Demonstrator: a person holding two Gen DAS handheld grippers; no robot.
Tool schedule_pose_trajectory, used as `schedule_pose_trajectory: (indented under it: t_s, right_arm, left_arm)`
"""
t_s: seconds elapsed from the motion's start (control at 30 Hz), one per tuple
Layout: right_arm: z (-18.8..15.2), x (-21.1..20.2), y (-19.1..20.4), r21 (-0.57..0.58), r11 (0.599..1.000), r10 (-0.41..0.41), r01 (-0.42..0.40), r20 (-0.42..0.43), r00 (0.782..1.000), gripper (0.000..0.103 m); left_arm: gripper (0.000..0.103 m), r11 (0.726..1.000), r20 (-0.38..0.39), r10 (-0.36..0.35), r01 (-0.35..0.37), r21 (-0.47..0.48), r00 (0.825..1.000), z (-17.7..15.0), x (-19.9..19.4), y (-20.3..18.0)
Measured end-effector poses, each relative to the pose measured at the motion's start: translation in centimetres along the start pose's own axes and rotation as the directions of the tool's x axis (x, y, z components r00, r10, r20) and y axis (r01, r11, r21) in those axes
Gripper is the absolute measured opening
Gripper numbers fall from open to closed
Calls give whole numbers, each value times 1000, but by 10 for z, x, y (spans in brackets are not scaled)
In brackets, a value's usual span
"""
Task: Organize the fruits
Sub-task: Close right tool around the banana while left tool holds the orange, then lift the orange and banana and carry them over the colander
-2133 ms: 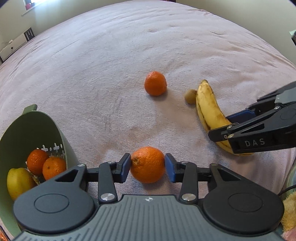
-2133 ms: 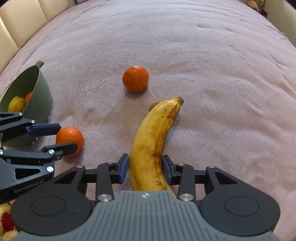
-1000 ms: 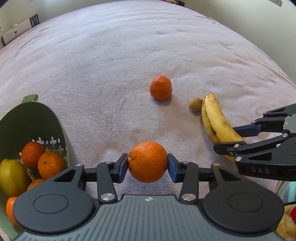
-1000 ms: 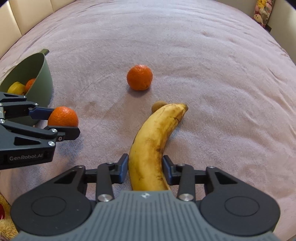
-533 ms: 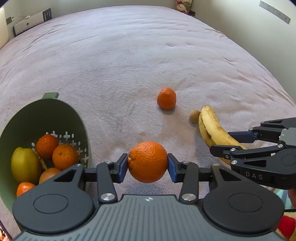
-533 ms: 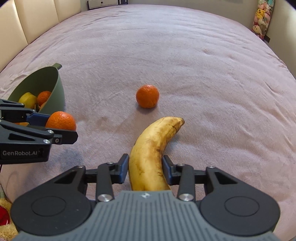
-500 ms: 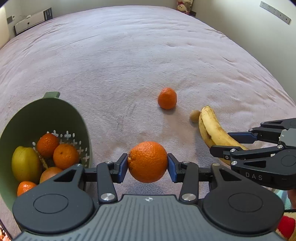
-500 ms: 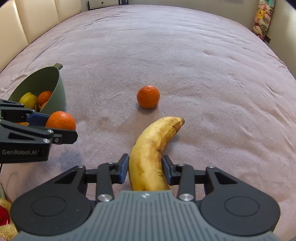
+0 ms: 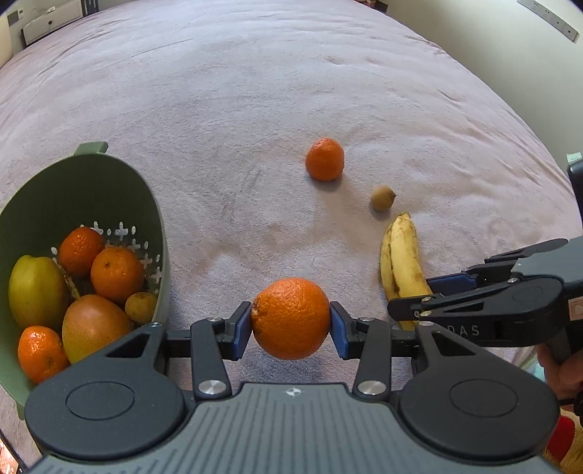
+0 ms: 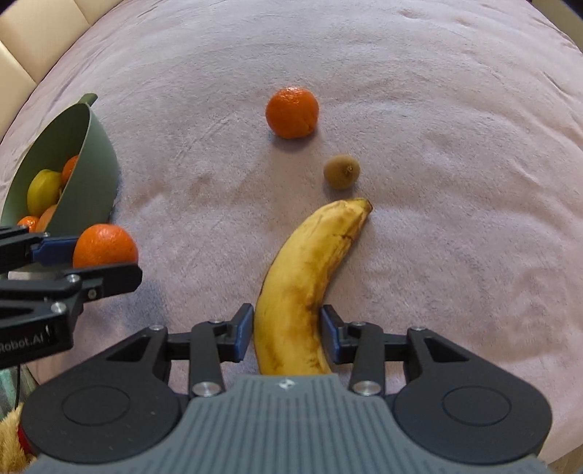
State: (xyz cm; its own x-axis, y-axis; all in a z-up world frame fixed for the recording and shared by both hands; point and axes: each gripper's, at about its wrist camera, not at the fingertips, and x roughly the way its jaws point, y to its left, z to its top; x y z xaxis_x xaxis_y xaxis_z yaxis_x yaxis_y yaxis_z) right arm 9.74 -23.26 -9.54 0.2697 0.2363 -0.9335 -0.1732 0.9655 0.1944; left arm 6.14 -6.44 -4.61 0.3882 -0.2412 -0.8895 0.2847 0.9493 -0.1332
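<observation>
My left gripper [image 9: 290, 330] is shut on an orange [image 9: 290, 318] and holds it above the pink blanket, just right of the green colander [image 9: 153, 218]. The same orange shows in the right wrist view [image 10: 105, 245] next to the colander [image 10: 98, 160]. My right gripper [image 10: 286, 333] is shut on a spotted banana [image 10: 309, 269], lifted off the blanket; it shows in the left wrist view [image 9: 400, 262] too. A loose orange [image 9: 324, 159] [image 10: 292, 112] and a small brown fruit [image 9: 382, 198] [image 10: 341, 171] lie on the blanket.
The colander holds several oranges [image 9: 116, 273], a yellow-green fruit [image 9: 34, 290] and a mango [image 9: 93, 330]. The pink blanket [image 9: 255, 91] spreads far back. A white unit [image 9: 51, 22] stands at the far left. A plush toy [image 10: 11, 430] sits at the near left edge.
Both grippers have lifted their fruit higher. The banana has come away from the small brown fruit. The colander has come closer in the left wrist view, showing more of its contents.
</observation>
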Motion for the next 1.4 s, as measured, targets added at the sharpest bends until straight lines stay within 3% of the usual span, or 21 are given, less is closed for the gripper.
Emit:
schedule_pose_trajectory:
  t_s: [0.17,0.3,0.43,0.47,0.83,1.4]
  right_arm:
    - [4,12,1,-1,1000,2,-2,-29,1000,51]
    - [7,18,7,-40,999,-20,18,-44,999,51]
    - [4,20,10,-73,997,-32,29,-34,999,48]
    - [4,19,9,-74,997,-34,32,-29,999,40]
    - [3,1,19,-126,990,-60,65,43,997,38]
    - [13,-51,53,-184,983,11,25,188,982,37]
  left_arm:
    - [50,1000,-5,7,-7,-17,1000,1,1,5]
    - [50,1000,-12,6,-6,-23,1000,2,4,6]
    - [50,1000,-21,5,-5,-24,1000,2,8,6]
    - [50,1000,-22,5,-6,-25,1000,2,8,6]
    - [50,1000,2,2,-2,-24,1000,1,1,7]
    - [50,997,138,20,-10,-77,990,9,-54,23]
